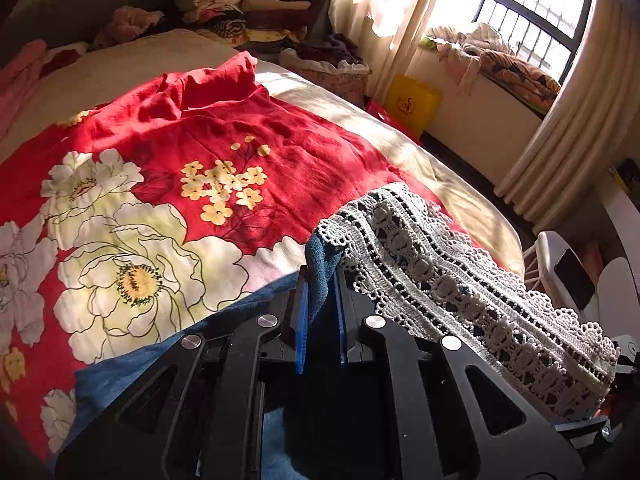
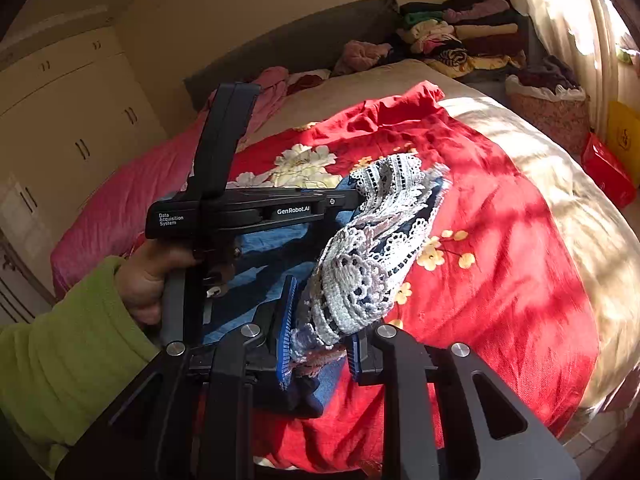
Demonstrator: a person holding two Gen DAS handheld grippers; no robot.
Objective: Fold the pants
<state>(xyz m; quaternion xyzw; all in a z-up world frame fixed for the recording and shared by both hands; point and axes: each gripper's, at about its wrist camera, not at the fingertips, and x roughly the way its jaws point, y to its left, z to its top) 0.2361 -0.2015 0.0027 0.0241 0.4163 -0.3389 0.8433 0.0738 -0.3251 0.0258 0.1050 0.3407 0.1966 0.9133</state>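
The pants are blue denim [image 1: 160,352] with a wide white crochet lace hem [image 1: 460,280]. They lie on a red floral sheet [image 1: 168,128] on the bed, and one end is lifted off it. My left gripper [image 1: 320,304] is shut on a fold of denim beside the lace. In the right wrist view, my right gripper [image 2: 320,340] is shut on the bunched lace hem [image 2: 360,272] and the denim under it. The left gripper [image 2: 344,200] shows there from the side, held by a hand in a green sleeve [image 2: 72,344]. The lace stretches between the two grippers.
Stacked folded clothes [image 2: 464,36] and a cloth-lined basket [image 2: 548,100] stand beyond the bed's far end. A pink blanket [image 2: 120,200] lies along the bed's left side by a cream wardrobe [image 2: 60,120]. A yellow bag [image 1: 412,104], curtains [image 1: 560,140] and the window sill are to the right.
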